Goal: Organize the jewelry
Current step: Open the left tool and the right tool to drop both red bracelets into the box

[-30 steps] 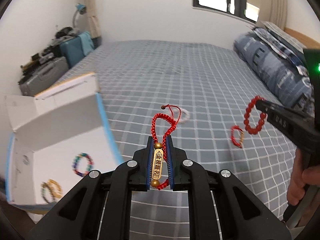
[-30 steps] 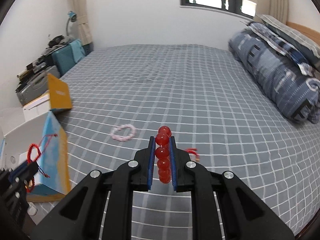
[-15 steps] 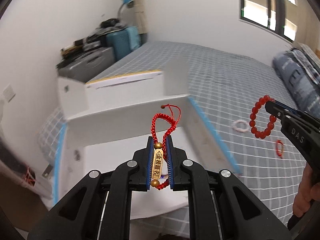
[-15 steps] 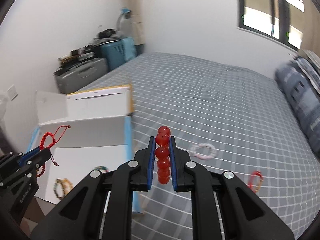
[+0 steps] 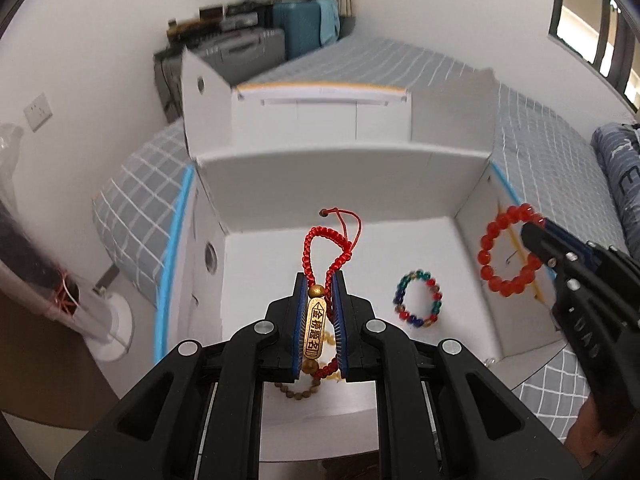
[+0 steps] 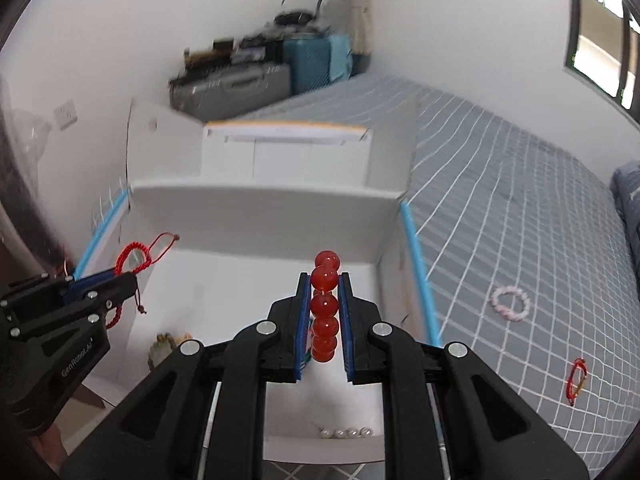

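Both grippers hang over the open white box, which sits at the edge of the bed. The left gripper has its fingers clamped on a red cord bracelet with a gold plate, the loop standing up above the box floor near its middle. The right gripper has its fingers clamped on a red bead bracelet, held over the box near its right wall.

Inside the box already lie 1 multicoloured bead bracelet, a brown bead bracelet partly hidden under the left gripper, and a row of pearls by the near wall. Outside the box, on the bed, a pink bracelet and a small red one are still to be collected.

The main risk, as I judge it, is at release. The cord bracelet's loose tail could snag on a finger and be dragged back out. The bead bracelet hangs close to the box's right wall, so it could strike the rim and roll onto the bed. With 2 grippers over 1 box, they could also bump each other.
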Action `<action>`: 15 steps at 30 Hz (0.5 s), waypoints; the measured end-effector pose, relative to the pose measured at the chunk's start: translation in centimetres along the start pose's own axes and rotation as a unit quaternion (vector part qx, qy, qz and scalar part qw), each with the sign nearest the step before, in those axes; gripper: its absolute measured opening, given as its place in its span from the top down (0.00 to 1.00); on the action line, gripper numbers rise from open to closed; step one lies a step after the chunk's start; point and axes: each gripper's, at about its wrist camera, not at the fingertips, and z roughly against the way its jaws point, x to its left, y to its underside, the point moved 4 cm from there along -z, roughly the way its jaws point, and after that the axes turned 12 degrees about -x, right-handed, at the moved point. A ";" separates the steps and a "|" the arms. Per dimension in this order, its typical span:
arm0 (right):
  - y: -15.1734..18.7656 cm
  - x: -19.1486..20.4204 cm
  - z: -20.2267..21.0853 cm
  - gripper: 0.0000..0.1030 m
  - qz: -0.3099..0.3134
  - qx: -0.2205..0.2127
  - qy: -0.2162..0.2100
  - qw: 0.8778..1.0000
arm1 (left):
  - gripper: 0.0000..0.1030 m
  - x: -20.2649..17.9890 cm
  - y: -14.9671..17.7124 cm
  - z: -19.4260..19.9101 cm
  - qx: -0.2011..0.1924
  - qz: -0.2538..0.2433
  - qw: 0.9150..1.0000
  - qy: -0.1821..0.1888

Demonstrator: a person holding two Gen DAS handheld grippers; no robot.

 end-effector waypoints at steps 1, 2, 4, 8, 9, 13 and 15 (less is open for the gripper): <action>0.4 0.2 -0.6 0.88 0.000 0.011 -0.003 1.000 | 0.88 0.1 0.3 -0.4 0.006 -0.001 1.000 -0.001; 0.8 0.4 -1.1 0.88 0.002 0.021 -0.004 1.000 | 0.88 0.1 0.4 -0.7 0.011 -0.003 1.000 -0.003; 1.5 0.7 -1.9 0.88 0.005 0.040 -0.004 0.999 | 0.88 0.1 0.9 -1.3 0.020 -0.007 1.000 -0.003; 2.9 0.8 -3.0 0.88 0.005 0.064 -0.006 0.998 | 0.88 0.0 1.4 -2.6 0.035 -0.012 0.999 -0.006; 3.1 0.8 -3.2 0.88 0.005 0.070 -0.005 0.998 | 0.87 0.0 1.6 -2.9 0.038 -0.012 0.999 -0.008; 3.7 0.6 -3.7 0.87 0.006 0.075 -0.003 0.997 | 0.86 0.1 1.9 -3.4 0.038 -0.010 0.999 -0.010; 3.9 0.5 -3.9 0.87 0.005 0.078 -0.003 0.997 | 0.86 0.3 2.2 -3.7 0.042 -0.008 0.999 -0.010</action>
